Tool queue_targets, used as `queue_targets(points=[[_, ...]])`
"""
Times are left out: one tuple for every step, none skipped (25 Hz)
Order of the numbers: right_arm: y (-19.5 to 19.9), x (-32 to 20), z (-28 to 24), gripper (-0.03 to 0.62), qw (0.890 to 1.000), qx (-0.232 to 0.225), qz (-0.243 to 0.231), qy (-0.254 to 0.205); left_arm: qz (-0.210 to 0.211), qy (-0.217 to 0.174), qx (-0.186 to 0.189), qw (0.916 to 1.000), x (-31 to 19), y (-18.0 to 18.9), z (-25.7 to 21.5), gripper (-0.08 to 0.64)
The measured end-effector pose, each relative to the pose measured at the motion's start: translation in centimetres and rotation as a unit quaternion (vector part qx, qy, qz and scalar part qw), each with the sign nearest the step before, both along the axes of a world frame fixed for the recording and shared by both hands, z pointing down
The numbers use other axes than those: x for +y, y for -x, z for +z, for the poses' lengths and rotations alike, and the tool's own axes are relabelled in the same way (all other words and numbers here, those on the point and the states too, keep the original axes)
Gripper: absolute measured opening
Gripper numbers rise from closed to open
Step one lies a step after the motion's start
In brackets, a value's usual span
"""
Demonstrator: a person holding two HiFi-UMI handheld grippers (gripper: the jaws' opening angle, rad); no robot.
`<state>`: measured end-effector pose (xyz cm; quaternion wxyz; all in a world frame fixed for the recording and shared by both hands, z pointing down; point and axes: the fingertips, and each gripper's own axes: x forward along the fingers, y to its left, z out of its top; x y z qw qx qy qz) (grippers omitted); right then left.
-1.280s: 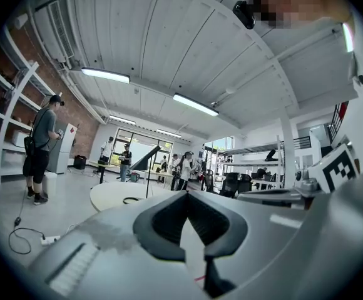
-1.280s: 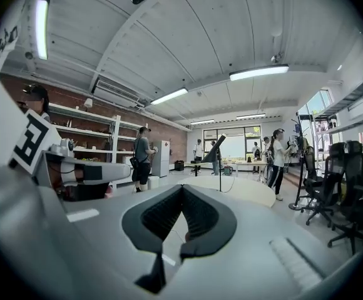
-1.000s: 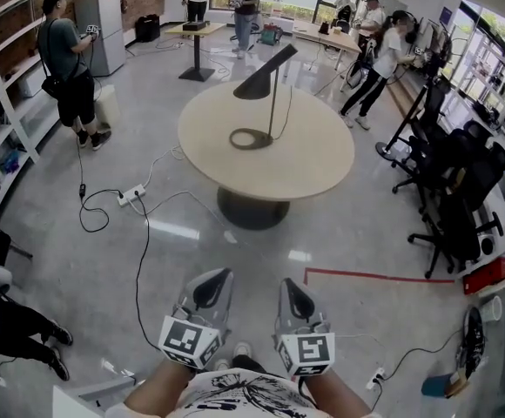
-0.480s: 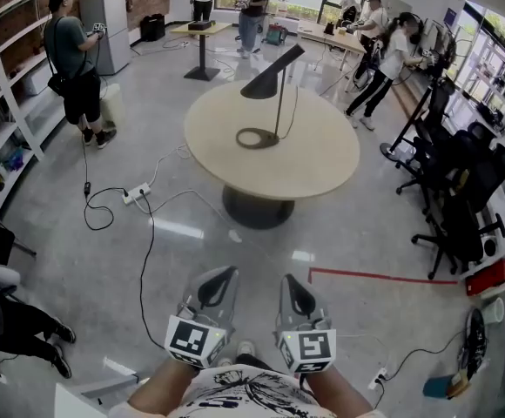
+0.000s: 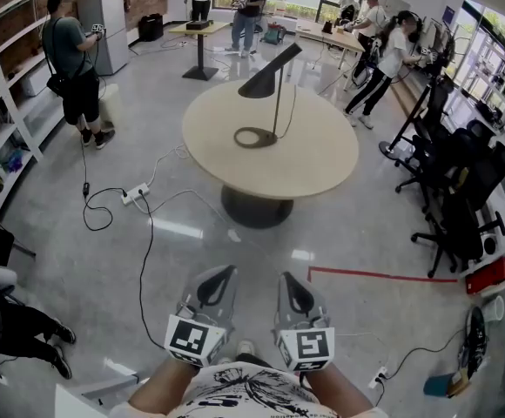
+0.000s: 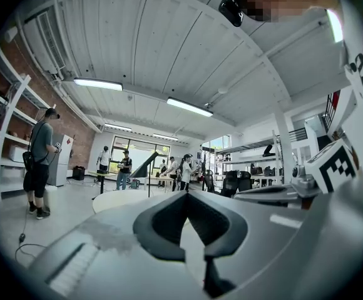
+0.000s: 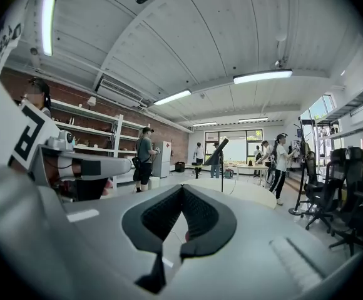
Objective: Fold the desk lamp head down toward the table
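A black desk lamp stands on the round beige table several steps ahead. Its cone head is tilted up on a thin stem, above a ring base. The left gripper and right gripper are held close to my body, side by side over the floor and far from the lamp. Both are shut on nothing. In the left gripper view the lamp shows small beyond the shut gripper. The right gripper view has the lamp beyond the shut gripper.
A power strip with black cables lies on the floor left of my path. Red tape marks the floor at right. Black office chairs crowd the right side, shelves the left. A person stands at far left, others behind the table.
The view has drifted slightly, so the table and lamp sit a touch further right in the frame. Both grippers stay shut and in the same place.
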<state>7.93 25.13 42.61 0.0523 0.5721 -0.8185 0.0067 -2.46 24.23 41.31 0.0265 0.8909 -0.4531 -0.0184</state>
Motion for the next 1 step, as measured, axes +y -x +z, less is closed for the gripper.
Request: queue_targets(points=[[-0.03,-0.02,-0.08,0.009,1.0,0.001,0.0,-0.001,0.0,0.0,0.0,1.0,0.0,-0.03,-0.05,0.002]])
